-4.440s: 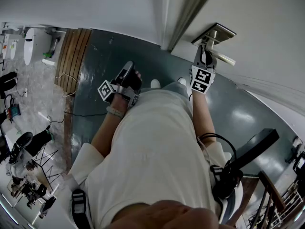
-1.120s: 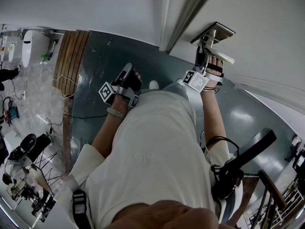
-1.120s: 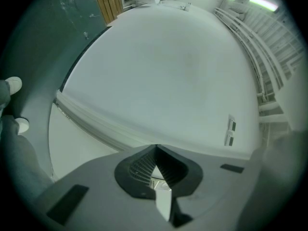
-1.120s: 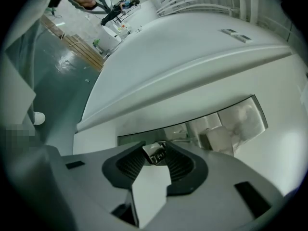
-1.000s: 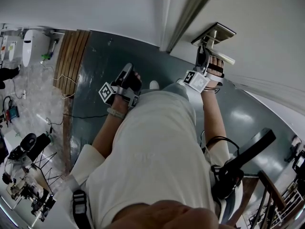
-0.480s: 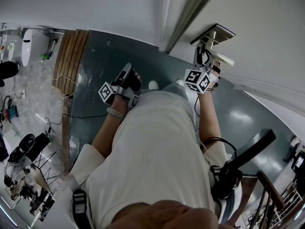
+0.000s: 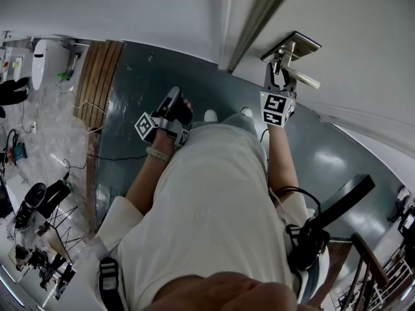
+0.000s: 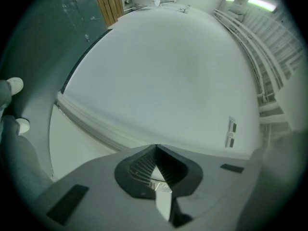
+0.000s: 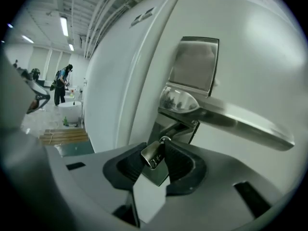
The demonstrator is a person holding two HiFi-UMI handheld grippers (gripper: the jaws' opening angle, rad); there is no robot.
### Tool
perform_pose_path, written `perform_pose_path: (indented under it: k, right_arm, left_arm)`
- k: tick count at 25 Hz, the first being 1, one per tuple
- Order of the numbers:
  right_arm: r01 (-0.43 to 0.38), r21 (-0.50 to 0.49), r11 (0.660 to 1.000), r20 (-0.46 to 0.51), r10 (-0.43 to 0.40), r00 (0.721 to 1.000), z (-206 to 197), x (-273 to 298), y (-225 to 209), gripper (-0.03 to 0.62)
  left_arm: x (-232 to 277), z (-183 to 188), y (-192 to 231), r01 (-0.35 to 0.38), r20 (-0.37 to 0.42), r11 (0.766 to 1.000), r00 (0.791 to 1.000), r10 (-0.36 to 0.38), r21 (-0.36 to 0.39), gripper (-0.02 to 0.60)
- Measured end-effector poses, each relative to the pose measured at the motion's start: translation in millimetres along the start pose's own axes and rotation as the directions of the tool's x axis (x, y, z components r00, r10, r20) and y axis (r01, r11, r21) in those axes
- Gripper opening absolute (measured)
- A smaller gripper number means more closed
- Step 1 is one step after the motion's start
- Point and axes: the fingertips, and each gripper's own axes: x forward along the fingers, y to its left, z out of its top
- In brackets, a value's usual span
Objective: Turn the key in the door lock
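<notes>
A silver key (image 9: 153, 154) sticks out of the lock under the steel lever handle (image 9: 231, 117) and its square plate (image 9: 195, 64) on the white door. My right gripper (image 9: 159, 150) is shut on the key's head, which sits tilted between the dark pads. In the head view the right gripper (image 7: 275, 76) reaches up to the handle (image 7: 302, 78), its marker cube facing the camera. My left gripper (image 7: 174, 96) hangs apart at the left, over the floor. In the left gripper view its tips (image 8: 156, 150) meet with nothing between them, facing a bare white wall.
The door's edge and frame (image 7: 249, 24) run up just left of the handle. The floor (image 7: 149, 76) is dark green-grey, with wooden boards (image 7: 97, 76) and clutter further left. A black chair (image 7: 337, 206) stands at the lower right. People stand far off (image 9: 61, 83).
The right gripper has rolled about its own line with the key between its pads; its marker cube now faces the camera squarely. The left gripper has stayed put.
</notes>
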Motion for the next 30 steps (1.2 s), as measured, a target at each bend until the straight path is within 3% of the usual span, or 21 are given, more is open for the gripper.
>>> perform_pose_path:
  k: [4, 5, 6, 7, 12, 14, 19, 24, 28, 30]
  right_arm:
    - [-0.043, 0.185, 0.982, 0.044, 0.035, 0.998, 0, 0, -2, 0.127]
    - [-0.063, 0.277, 0.959, 0.06, 0.048, 0.997, -1, 0, -5, 0.12]
    - [-0.088, 0.379, 0.921, 0.083, 0.061, 0.995, -2, -1, -7, 0.081]
    - [-0.108, 0.459, 0.882, 0.105, 0.067, 0.992, -2, -1, -8, 0.081]
    - [-0.173, 0.621, 0.765, 0.165, 0.088, 0.982, -2, 0, -9, 0.081]
    - [-0.193, 0.685, 0.702, 0.182, 0.092, 0.979, -3, -2, -9, 0.081]
    - [-0.252, 0.823, 0.509, 0.225, 0.115, 0.968, -3, -3, -9, 0.081]
    - [-0.313, 0.923, 0.223, 0.289, 0.132, 0.948, -1, -3, -8, 0.081]
    - [-0.337, 0.938, 0.084, 0.322, 0.149, 0.935, -3, -2, -7, 0.081]
    - [-0.344, 0.939, -0.009, 0.342, 0.146, 0.928, -5, -3, -7, 0.081]
  left_arm:
    - [-1, 1, 0, 0.0, 0.005, 1.0, 1.0, 0.0, 0.001, 0.008]
    - [-1, 1, -1, 0.0, 0.006, 1.0, 1.0, 0.0, 0.001, 0.008]
    - [-1, 1, -2, 0.0, 0.007, 1.0, 1.0, 0.0, 0.0, 0.008]
    - [-1, 1, -2, 0.0, 0.007, 1.0, 1.0, 0.0, 0.0, 0.008]
    - [0, 2, -1, -0.002, 0.008, 1.0, 1.0, 0.002, -0.001, 0.008]
    - [-1, 1, -1, -0.002, 0.008, 1.0, 1.0, 0.002, -0.002, 0.008]
    - [-2, 2, -1, -0.004, 0.013, 1.0, 1.0, 0.004, -0.003, 0.008]
    - [-3, 3, -1, -0.007, 0.017, 1.0, 1.0, 0.007, -0.009, 0.008]
    - [-4, 5, 0, -0.006, 0.021, 1.0, 1.0, 0.006, -0.01, 0.008]
    - [-4, 5, 0, -0.006, 0.022, 1.0, 1.0, 0.007, -0.011, 0.008]
